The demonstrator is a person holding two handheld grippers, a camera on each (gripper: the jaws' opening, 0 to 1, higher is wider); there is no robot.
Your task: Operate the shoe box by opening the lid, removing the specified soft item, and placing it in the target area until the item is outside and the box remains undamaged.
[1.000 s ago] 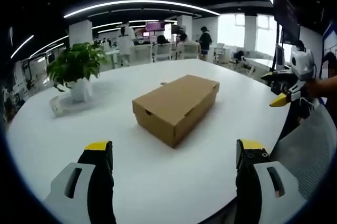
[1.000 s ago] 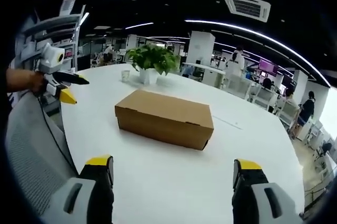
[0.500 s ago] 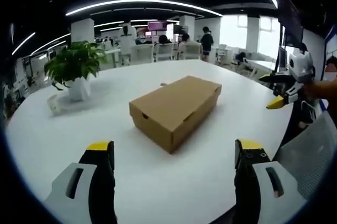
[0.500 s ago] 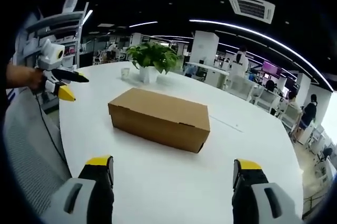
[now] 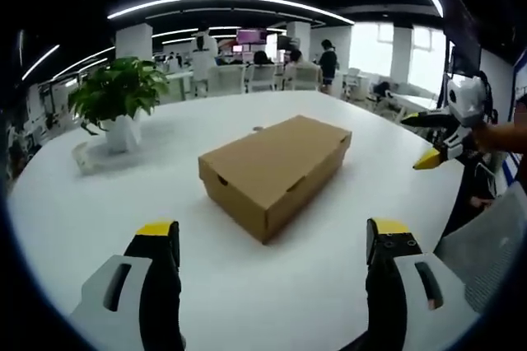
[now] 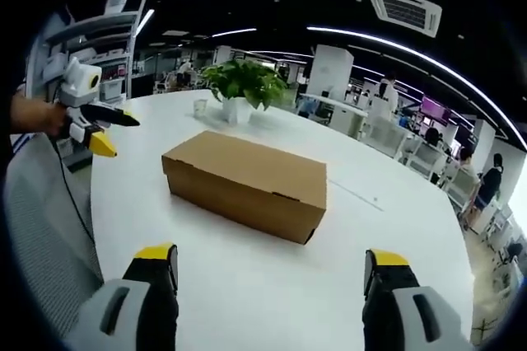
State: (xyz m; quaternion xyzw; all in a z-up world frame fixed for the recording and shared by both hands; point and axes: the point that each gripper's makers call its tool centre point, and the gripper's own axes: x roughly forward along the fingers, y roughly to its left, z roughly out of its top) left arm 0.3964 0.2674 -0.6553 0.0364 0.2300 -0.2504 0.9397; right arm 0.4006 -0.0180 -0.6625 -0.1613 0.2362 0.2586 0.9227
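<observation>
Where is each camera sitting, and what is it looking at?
Left gripper view: rides on the left gripper, looking across the white table at the closed cardboard box; its own two open jaws rise from the bottom, and the right gripper in a hand shows at the right edge.
Right gripper view: rides on the right gripper, facing the box's long side; its open jaws rise below, and the left gripper shows at the left.
Both share the box, the table and the potted plant.

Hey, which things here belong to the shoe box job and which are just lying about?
Job: shoe box, lid closed; left claw, open; right claw, open.

Lying about: potted plant; small cup; white table under everything.
</observation>
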